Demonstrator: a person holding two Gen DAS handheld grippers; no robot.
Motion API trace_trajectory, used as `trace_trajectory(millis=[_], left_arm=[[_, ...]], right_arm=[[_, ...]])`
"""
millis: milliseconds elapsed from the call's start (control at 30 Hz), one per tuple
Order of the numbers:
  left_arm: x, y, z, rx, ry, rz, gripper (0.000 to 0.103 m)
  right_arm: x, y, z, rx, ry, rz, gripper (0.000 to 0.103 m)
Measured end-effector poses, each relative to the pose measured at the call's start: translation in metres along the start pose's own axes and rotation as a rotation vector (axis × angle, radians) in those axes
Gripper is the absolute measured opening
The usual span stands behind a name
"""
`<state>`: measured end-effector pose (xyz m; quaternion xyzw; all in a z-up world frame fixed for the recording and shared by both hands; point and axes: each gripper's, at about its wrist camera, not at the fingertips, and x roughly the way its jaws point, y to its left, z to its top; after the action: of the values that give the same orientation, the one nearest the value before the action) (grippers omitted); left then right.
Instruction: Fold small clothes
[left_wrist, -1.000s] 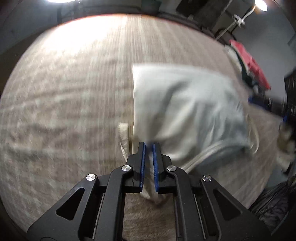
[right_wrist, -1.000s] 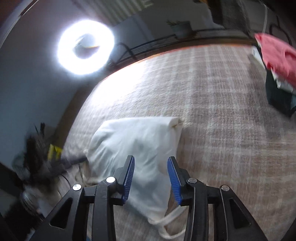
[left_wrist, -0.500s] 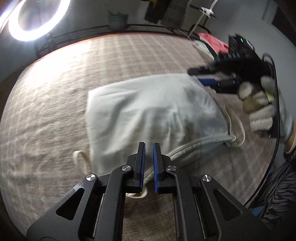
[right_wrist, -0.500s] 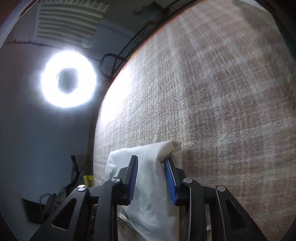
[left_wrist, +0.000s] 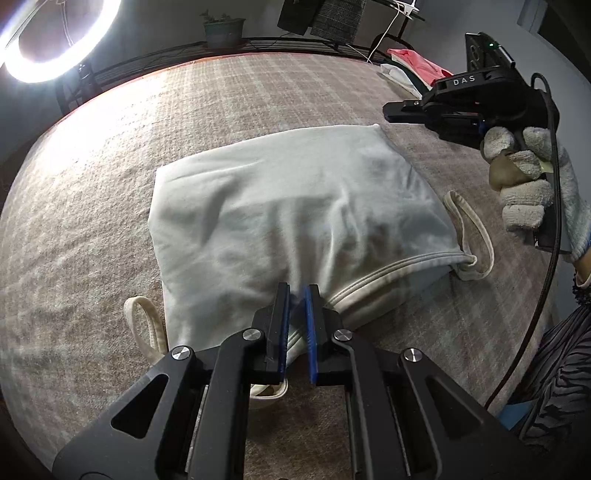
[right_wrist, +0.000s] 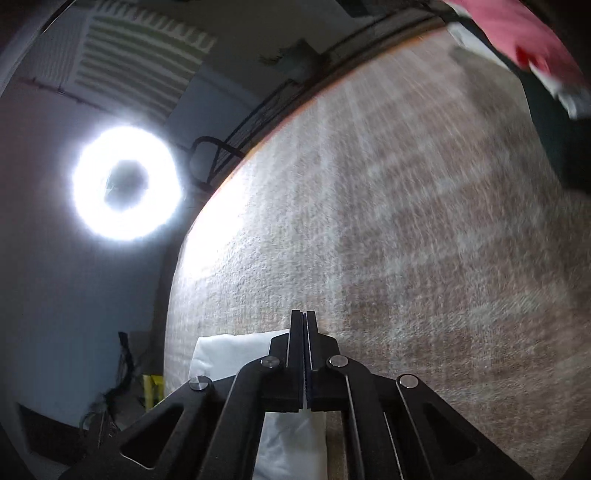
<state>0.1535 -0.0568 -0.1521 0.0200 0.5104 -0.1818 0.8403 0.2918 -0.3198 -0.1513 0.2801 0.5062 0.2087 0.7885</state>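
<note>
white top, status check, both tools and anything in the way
Left tool pinching near hem of white top. Right tool shut, empty, over its far corner. Top lies flat on blanket; nothing in the way.

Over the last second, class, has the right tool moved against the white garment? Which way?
Yes. The right tool, which straddled the white garment at its far right corner, has closed and sits just off that corner over the plaid cloth.
</note>
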Motion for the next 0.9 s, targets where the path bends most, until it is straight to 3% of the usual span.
trace_trajectory(millis=[67,133,200,300,400,433,500,567,733,900], left_arm=[[-0.007,0.003,0.002,-0.013,-0.014,-0.008,0.006],[-0.018,0.011,0.004,-0.037,-0.056,-0.003,0.006],[-0.025,0.024,0.007,-0.089,-0.086,0.001,0.006],[-0.02,0.041,0.007,-0.159,-0.07,0.0,0.006],[-0.007,0.051,-0.004,-0.161,-0.008,-0.005,0.007],[-0.011,0.052,-0.009,-0.159,-0.025,-0.017,0.007],[-0.013,0.05,-0.016,-0.124,0.01,-0.025,0.007],[-0.018,0.05,-0.022,-0.103,0.005,0.01,0.007],[-0.029,0.067,-0.023,-0.171,-0.033,0.016,0.007],[-0.023,0.075,-0.026,-0.202,0.006,0.004,0.008]], right_arm=[[0.0,0.015,-0.001,-0.065,0.002,-0.02,0.005],[-0.003,0.026,-0.006,-0.136,0.015,0.005,0.015],[0.001,0.048,-0.022,-0.258,0.027,-0.011,0.017],[0.015,0.065,-0.044,-0.383,0.078,-0.059,0.018],[0.029,0.052,-0.059,-0.4,0.142,-0.111,0.016],[0.028,0.046,-0.064,-0.412,0.161,-0.147,0.008],[0.017,0.041,-0.066,-0.45,0.139,-0.172,0.006],[0.005,0.04,-0.069,-0.458,0.119,-0.199,0.014],[-0.013,0.067,-0.098,-0.568,0.105,-0.156,0.018],[0.004,0.072,-0.129,-0.652,0.192,-0.207,0.019]])
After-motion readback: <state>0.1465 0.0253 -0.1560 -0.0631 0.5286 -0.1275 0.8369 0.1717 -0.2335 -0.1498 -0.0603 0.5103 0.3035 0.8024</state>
